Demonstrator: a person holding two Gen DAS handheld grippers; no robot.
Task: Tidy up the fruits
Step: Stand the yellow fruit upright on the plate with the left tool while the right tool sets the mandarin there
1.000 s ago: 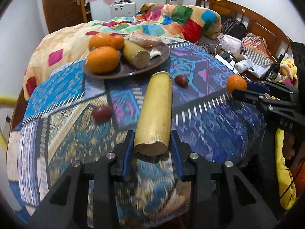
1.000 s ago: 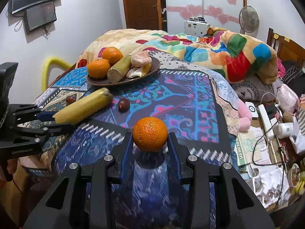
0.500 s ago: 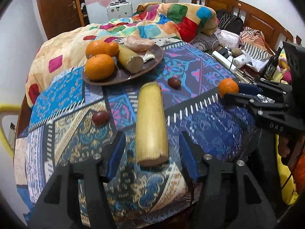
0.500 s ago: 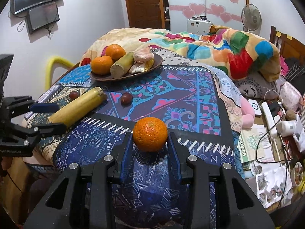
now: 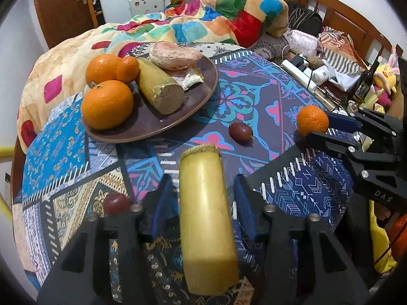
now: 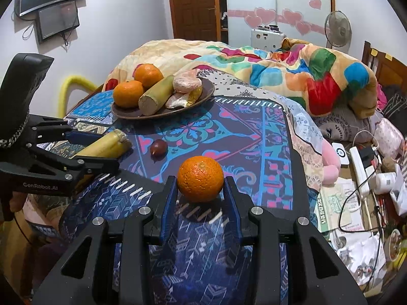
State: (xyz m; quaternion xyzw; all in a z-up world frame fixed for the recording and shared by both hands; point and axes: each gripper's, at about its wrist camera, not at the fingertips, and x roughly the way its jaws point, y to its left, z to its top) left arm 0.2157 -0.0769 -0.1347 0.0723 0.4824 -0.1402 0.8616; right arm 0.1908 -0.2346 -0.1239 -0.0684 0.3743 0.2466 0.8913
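Between the fingers of my left gripper (image 5: 203,193) lies the long pale-yellow sugarcane-like stalk (image 5: 206,218), its long axis running straight along the fingers and pointing away from me toward the plate. The jaws stand wide, with a gap on each side of the stalk, so I judge I am not gripping it. It rests on the patterned blue cloth (image 5: 292,185).

My right gripper (image 6: 200,195) is closed on a round orange (image 6: 200,175), both blue pads touching its sides, near the cloth's right edge.

Beyond my left fingers, one small dark-red round fruit (image 5: 116,203) sits just left of them and a second dark-red fruit (image 5: 240,131) lies ahead to the right, between the stalk and the orange I hold.

Farthest is the brown round plate (image 5: 198,101), ahead and to the left of both grippers; my left one is nearer to it. On it I count three oranges (image 5: 106,104), one cut stalk piece (image 5: 160,89) and one pinkish lumpy item (image 5: 175,54).

So that makes four oranges, two stalks and two dark-red fruits. I judge the coming move is to carry things forward and left onto the plate.
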